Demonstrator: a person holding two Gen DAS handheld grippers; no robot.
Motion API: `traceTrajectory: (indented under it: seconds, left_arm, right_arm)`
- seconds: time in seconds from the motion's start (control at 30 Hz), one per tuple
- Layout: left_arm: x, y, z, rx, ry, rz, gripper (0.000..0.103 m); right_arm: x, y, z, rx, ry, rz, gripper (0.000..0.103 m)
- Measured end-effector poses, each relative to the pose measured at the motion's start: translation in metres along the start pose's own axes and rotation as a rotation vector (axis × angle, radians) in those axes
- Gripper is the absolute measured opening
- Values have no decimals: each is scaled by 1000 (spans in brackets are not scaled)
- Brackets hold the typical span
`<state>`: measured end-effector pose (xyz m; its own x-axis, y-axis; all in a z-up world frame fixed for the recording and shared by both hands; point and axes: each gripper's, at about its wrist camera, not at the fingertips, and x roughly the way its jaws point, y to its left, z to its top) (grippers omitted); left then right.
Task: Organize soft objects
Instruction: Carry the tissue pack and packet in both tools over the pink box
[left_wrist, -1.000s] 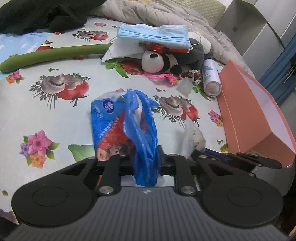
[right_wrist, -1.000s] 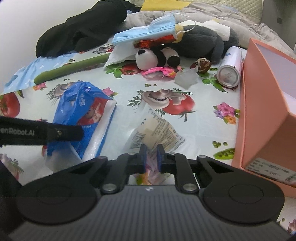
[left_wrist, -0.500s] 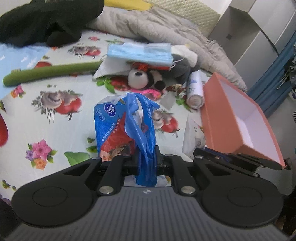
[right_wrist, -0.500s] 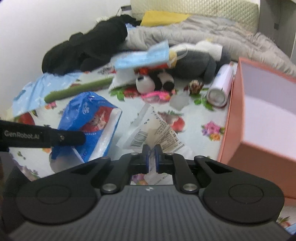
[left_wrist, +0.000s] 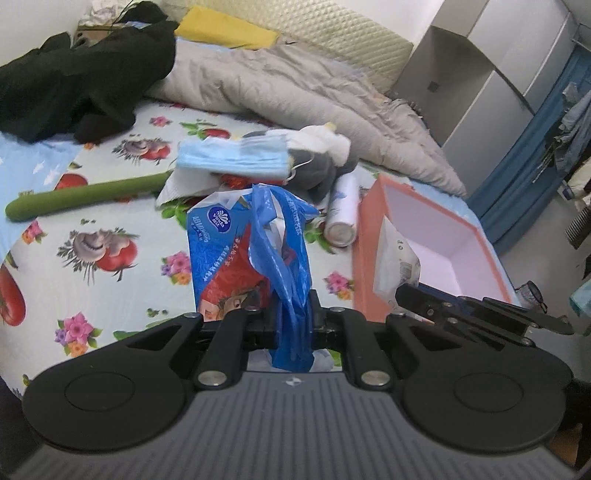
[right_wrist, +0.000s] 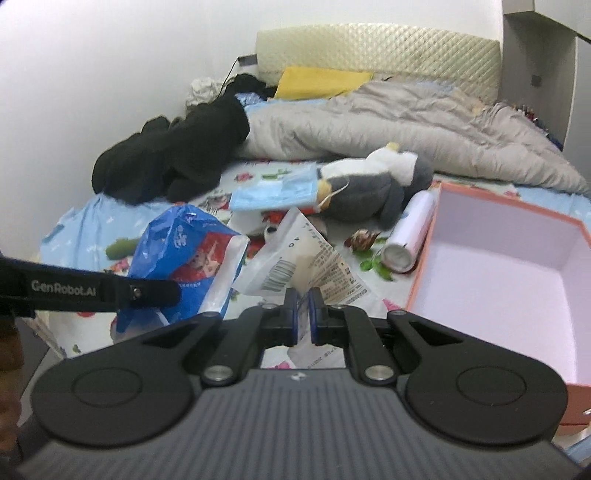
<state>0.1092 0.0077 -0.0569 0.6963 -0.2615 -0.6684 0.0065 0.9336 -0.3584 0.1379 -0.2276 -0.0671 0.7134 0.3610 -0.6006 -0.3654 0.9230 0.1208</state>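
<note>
My left gripper (left_wrist: 293, 321) is shut on the blue plastic wrapper of a tissue pack (left_wrist: 225, 266) and holds it above the bed; the pack also shows in the right wrist view (right_wrist: 184, 254). My right gripper (right_wrist: 303, 314) is shut on a clear printed plastic bag (right_wrist: 295, 258), which also shows in the left wrist view (left_wrist: 395, 266) beside the open pink box (left_wrist: 439, 243). The box (right_wrist: 517, 266) lies to the right of the right gripper.
A blue face mask (left_wrist: 232, 158), a grey plush toy (right_wrist: 369, 184), a white spray can (right_wrist: 410, 232), a green cucumber-shaped toy (left_wrist: 85, 195), black clothing (left_wrist: 74, 81) and a grey quilt (left_wrist: 295, 85) lie on the flowered sheet. A cabinet (left_wrist: 487, 74) stands at the right.
Both grippers have risen with their loads; the tissue pack and the clear bag are lifted higher off the sheet, and the bag has come closer to the pink box.
</note>
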Motion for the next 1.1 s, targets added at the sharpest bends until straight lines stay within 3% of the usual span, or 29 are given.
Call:
traceTrajectory:
  seconds: [0.23, 0.57, 0.87, 1.1]
  left_arm:
    - [-9, -34, 8, 40, -8, -48, 14]
    - [3, -96, 13, 139, 28, -158, 14]
    - [43, -150, 11, 225, 106, -231, 14]
    - [83, -184, 25, 283, 148, -229, 14]
  right_arm:
    - [-28, -19, 11, 17, -45, -34, 10]
    - [-66, -58, 7, 90, -82, -145, 10]
    - [-82, -106, -10, 191, -81, -256, 10]
    - [-71, -145, -10, 257, -72, -303, 10]
